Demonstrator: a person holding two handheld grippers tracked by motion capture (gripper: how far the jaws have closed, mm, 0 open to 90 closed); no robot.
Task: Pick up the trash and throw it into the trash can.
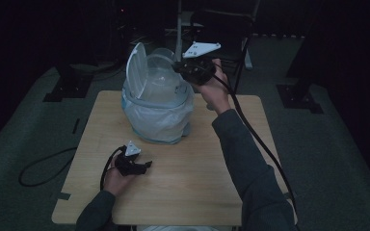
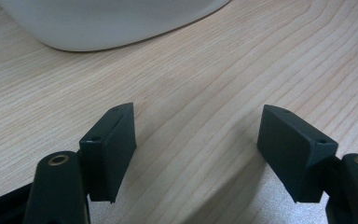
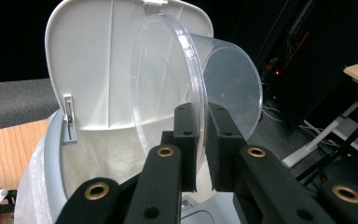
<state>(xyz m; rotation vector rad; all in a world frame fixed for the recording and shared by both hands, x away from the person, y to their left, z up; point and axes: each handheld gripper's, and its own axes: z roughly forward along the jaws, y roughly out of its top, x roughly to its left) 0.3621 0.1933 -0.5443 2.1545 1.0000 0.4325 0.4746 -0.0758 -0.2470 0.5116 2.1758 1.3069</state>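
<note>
Item: clear plastic tub, disposal in progress.

Right gripper (image 3: pixel 202 140): jaws clamped on the rim of the clear plastic tub (image 3: pixel 200 84), one pad inside the wall, one outside. The tub lies tipped on its side, mouth turned toward the raised lid (image 3: pixel 98 60), directly above the mouth of the bin.

Bin (image 1: pixel 156 103): white, lined with a pale bag (image 1: pixel 161 120) folded over its rim; stands at the far middle of the table (image 1: pixel 197 168). All places below are given from it.

Step in hand, as judged: carrying the tub over the bin for dropping. Next move calls for lowering or tilting the tub fully inside the bin's rim, clear of the lid, before the jaws part; letting go early risks the tub catching on the rim or the lid.

Right hand (image 1: pixel 214 89): just right of the bin, raised at its top; forearm rising from the near right edge of the table.

Left gripper (image 1: pixel 142 167): jaws spread wide, nothing between them, low over bare wood on the near side of the bin. Left hand (image 1: pixel 115 178): resting on the table.
</note>
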